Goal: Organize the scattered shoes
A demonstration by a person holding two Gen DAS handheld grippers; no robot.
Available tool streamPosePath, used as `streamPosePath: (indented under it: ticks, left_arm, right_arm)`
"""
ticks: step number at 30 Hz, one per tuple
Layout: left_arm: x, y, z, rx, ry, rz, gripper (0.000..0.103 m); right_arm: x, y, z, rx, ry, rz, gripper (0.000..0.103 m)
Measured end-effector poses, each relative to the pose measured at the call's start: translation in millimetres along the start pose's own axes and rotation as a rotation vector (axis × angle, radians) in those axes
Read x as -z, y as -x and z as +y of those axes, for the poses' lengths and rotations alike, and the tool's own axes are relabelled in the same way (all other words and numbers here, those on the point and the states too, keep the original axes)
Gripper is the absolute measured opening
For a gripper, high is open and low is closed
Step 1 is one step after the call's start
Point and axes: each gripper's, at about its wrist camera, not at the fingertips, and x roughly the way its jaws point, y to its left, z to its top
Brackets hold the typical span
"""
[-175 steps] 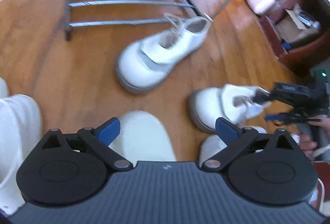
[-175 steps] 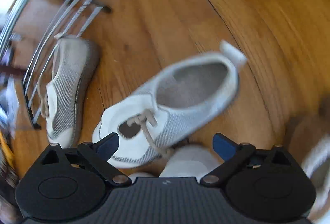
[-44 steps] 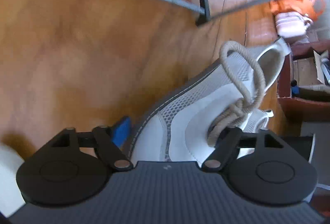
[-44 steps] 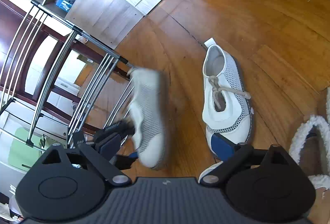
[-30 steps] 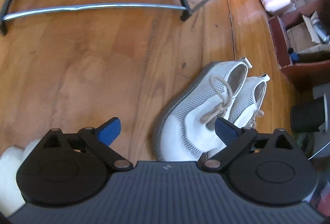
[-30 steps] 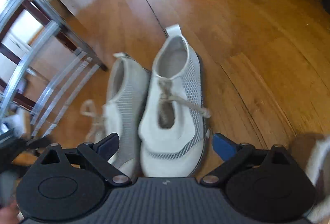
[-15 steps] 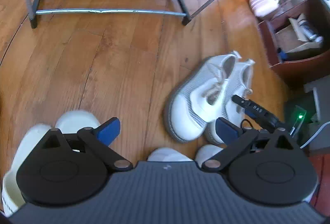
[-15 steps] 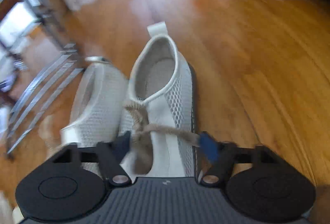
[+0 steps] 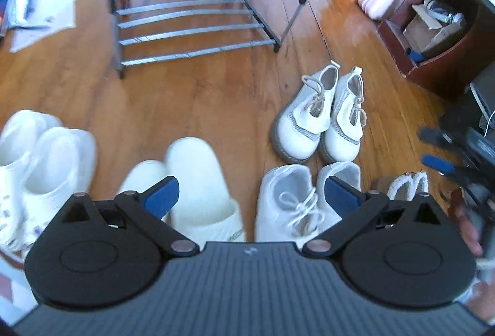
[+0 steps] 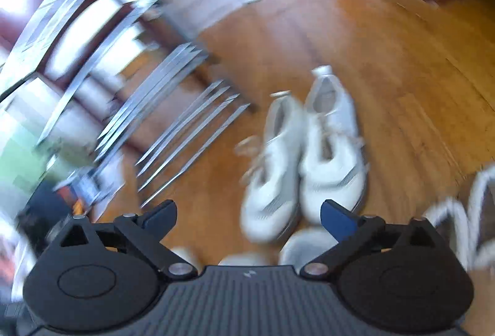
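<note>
The pair of mesh lace-up shoes point(image 9: 321, 116) stands side by side on the wooden floor point(image 9: 191, 100), touching, heels toward twelve o'clock. In the left wrist view it lies at about one o'clock from the left tongs point(image 9: 250, 193), well clear of them. These tongs stand wide with nothing between the blue pads. In the right wrist view, which is blurred, the same pair point(image 10: 306, 156) sits at about one o'clock from the right tongs point(image 10: 249, 216), just beyond the pads. Those jaws are opening and no shoe is between them.

Nearer the left tongs, at about five o'clock of the mesh pair, stands a pair of white sneakers point(image 9: 294, 199). White slippers point(image 9: 191, 178) lie beside them at nine o'clock, with white clogs point(image 9: 40, 156) farther that way. The metal shoe rack point(image 9: 191, 7) stands at eleven o'clock.
</note>
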Motion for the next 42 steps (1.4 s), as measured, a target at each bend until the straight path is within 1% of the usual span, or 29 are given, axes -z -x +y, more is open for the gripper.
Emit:
streamPosePath:
  ticks: [1,2,4,5,7,8,10,13,15,17,20,25,29,35,42]
  left_arm:
    - [4,6,3,-0.012,0.001,-0.009,0.103]
    - [14,19,8,-0.041,0.008,-0.028,0.103]
    - [28,38,19,-0.083,0.036,-0.047,0.103]
    - [34,45,24,-0.092,0.048,-0.057,0.103]
    - [48,58,36,-0.102,0.069,-0.071,0.103]
    - [53,61,41,-0.102,0.078,-0.068,0.103]
    - [65,63,52,-0.110,0.098,-0.053,0.103]
    - [75,64,63,-0.146,0.119,-0.033,0.103]
    - [83,65,63,-0.159,0.113,-0.027,0.103]
    - [87,65,60,-0.169,0.100,-0.022,0.103]
    - [95,67,51,-0.182,0.068,-0.020,0.103]
    - [100,67,42,-0.173,0.011,-0.010,0.103]
    - [102,68,36,-0.162,-0.014,-0.010,0.103]
    - [103,66,37,-0.148,0.006,0.002,0.103]
    - [104,59,43,-0.127,0.039,0.016,0.103]
  right_arm:
    - [15,19,16,0.036,0.037,0.015,0.103]
    - [31,38,31,0.072,0.073,0.029,0.103]
    - [48,58,45,0.099,0.100,0.037,0.103]
    - [57,68,51,0.112,0.113,0.041,0.103]
    - [72,74,64,0.149,0.139,0.064,0.103]
    - [74,72,70,0.161,0.148,0.069,0.103]
    - [95,78,88,0.188,0.206,0.074,0.103]
    - [126,84,116,0.222,0.302,0.081,0.103]
    - [140,89,131,0.214,0.351,0.077,0.103]
    - [148,91,138,0.202,0.366,0.083,0.103]
    - [154,91,139,0.203,0.366,0.082,0.103]
    - [158,87,130,0.248,0.364,0.078,0.103]
    - [161,82,126,0.286,0.373,0.080,0.103]
    - [161,77,123,0.277,0.378,0.094,0.103]
    - [162,70,116,0.244,0.370,0.144,0.103]
